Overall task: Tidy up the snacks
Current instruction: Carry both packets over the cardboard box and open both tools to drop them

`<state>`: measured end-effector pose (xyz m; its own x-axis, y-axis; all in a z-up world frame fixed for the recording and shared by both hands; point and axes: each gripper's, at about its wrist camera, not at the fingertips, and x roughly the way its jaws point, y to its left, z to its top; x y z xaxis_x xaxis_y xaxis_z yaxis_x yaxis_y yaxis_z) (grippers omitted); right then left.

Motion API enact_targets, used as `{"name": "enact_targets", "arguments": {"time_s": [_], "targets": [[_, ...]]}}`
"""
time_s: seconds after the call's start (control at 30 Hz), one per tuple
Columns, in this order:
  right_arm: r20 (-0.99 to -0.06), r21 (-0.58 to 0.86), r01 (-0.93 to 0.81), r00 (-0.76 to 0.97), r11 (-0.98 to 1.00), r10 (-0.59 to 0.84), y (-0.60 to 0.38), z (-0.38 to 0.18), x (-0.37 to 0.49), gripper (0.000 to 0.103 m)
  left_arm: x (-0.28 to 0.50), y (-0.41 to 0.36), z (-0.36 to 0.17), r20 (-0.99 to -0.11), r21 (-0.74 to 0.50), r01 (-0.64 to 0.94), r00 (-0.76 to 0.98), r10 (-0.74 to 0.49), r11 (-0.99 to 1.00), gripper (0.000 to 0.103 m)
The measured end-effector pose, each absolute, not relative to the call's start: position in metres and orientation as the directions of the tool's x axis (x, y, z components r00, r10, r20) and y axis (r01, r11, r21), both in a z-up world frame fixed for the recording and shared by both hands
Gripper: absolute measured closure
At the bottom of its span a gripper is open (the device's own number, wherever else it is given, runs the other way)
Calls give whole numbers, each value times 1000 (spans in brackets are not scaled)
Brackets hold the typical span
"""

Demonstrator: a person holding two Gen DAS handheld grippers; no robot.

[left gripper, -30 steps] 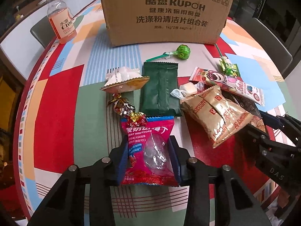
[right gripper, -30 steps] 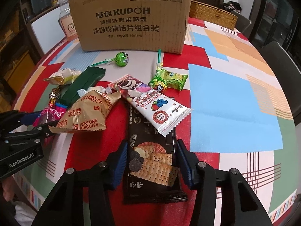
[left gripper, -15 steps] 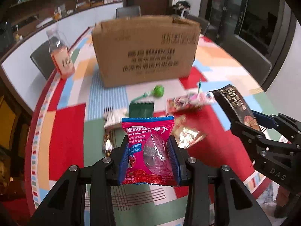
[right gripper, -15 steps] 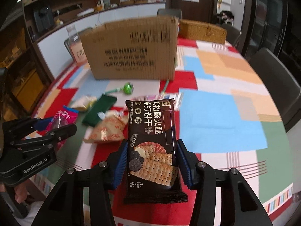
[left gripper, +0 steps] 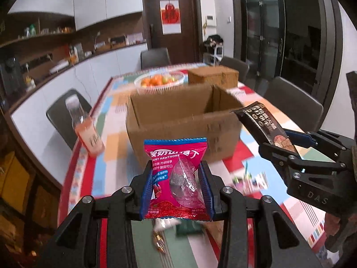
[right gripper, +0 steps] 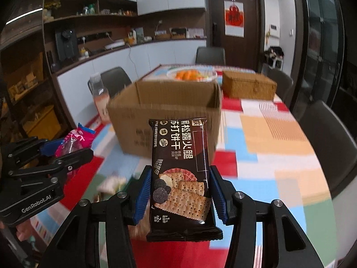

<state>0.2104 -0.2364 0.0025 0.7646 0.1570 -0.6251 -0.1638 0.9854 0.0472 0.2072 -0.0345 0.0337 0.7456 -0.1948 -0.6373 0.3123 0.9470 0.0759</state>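
Left claw (left gripper: 176, 189): pointing forward and downward, raised above the surface (left gripper: 256, 169); blue pads pressing both sides of the pink hawthorn packet (left gripper: 176, 178), holding it upright with its top edge past the fingertips.
Right claw (right gripper: 179, 192): tilting downward likewise, closed partway on the dark cracker packet (right gripper: 180, 174), gripping its lower half, printed face toward the camera.
Seen from the left claw: right claw (left gripper: 290, 147) off to the right, cracker packet (left gripper: 265, 125) slanting up and left out of it.
Seen from the right claw: left claw (right gripper: 67, 149) off to the left, pink packet (right gripper: 73, 143) sticking out beyond its fingers.
Ahead of both claws: open cardboard box (left gripper: 185, 122) standing directly in front, top flaps up, inside showing.
Left of the box: clear bottle (left gripper: 83, 127) with orange label.
Beyond the box: white basket of orange fruit (left gripper: 159, 80) and a woven box (right gripper: 247, 87).
Below the claws: remaining snacks (left gripper: 247, 181) lying blurred on the surface.
Change: both claws now sitting higher than a second ago, packets lifted off the surface, box top now showing.
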Motion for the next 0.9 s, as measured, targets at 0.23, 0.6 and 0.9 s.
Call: {"name": "enact_targets", "arguments": {"time_s": [0.23, 0.6, 0.9], "targets": [[-571, 59, -177, 802, 982, 179, -236, 34, 262, 52, 254, -33, 67, -580, 85, 303, 789, -200, 949, 65], [-602, 62, -190, 776, 980, 188, -232, 48, 346, 52, 332, -41, 72, -634, 44, 314, 742, -216, 948, 65], [-627, 54, -162, 763, 985, 159, -229, 34, 375, 41, 351, -42, 61, -649, 115, 268, 750, -132, 957, 41]]}}
